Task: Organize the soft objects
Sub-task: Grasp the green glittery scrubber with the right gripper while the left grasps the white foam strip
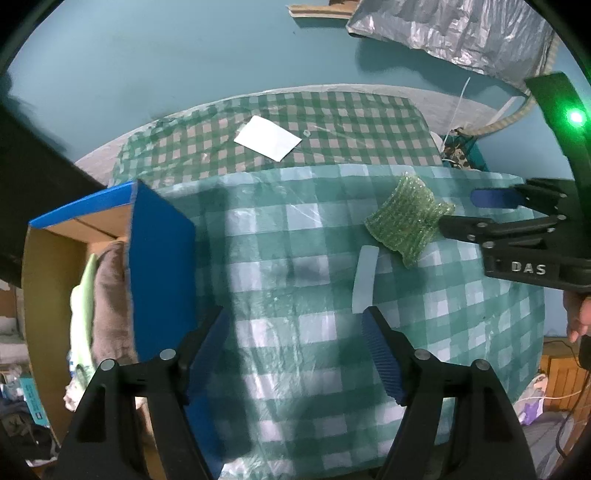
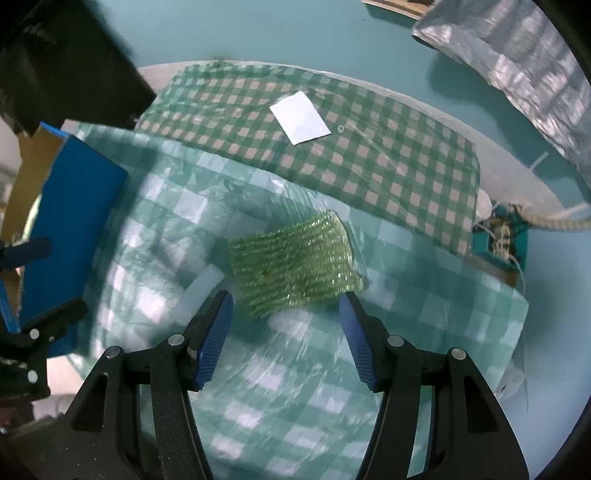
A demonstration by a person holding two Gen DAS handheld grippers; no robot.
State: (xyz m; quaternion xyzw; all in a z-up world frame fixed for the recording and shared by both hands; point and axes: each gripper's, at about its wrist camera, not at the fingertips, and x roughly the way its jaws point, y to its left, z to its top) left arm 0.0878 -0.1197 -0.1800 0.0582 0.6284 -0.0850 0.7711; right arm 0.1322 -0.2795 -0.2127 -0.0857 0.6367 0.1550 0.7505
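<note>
A green bubble-wrap pad (image 2: 293,264) lies on the green-checked plastic tablecloth (image 2: 258,387); it also shows in the left wrist view (image 1: 408,219). My right gripper (image 2: 284,302) is open, its blue fingertips just short of the pad's near edge, one on each side. In the left wrist view the right gripper (image 1: 458,210) comes in from the right, touching the pad's right end. My left gripper (image 1: 295,325) is open and empty over the cloth, beside an open blue cardboard box (image 1: 159,266) holding a brown cloth (image 1: 109,302) and a light green one (image 1: 83,295).
A white foam strip (image 1: 365,278) lies near the pad's left side. A white paper (image 1: 267,138) lies on a darker checked cloth (image 1: 332,129) at the back. Silver plastic sheeting (image 1: 461,29) hangs on the teal wall. Clutter lies on the floor at the left.
</note>
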